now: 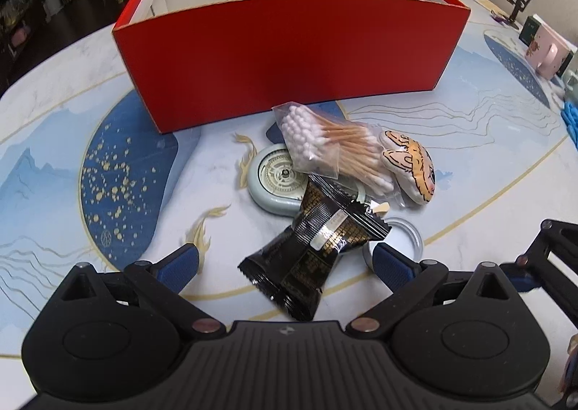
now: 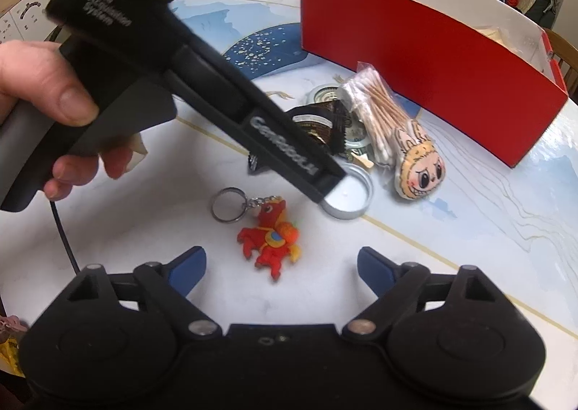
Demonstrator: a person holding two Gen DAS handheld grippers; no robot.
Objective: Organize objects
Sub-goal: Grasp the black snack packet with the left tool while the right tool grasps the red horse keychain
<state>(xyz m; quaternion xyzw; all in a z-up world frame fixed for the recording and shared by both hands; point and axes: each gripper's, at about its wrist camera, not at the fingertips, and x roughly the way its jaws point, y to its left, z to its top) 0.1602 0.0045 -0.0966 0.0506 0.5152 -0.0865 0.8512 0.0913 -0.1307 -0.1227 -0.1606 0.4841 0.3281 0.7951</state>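
Left gripper (image 2: 327, 193) body reads "GenRobot.ai"; black sachet (image 1: 314, 247) text illegible.

— Where does the pile sit from your left gripper (image 1: 285, 262)?

— Straight ahead on the worktop (image 1: 469, 171), in front of the box (image 1: 281, 63). Your wrapped packet (image 1: 314, 247) lies nearest, between the open jaws, overlapping the round case (image 1: 271, 178) behind it. The bag of cotton swabs (image 1: 325, 146) rests on that case, the face charm (image 1: 412, 164) just to its right.

— And the tin lid (image 2: 350, 197)?

— Right of the packet. From your right gripper (image 2: 281, 267), the horse keychain (image 2: 271, 240) lies just ahead, nearer you than the lid.
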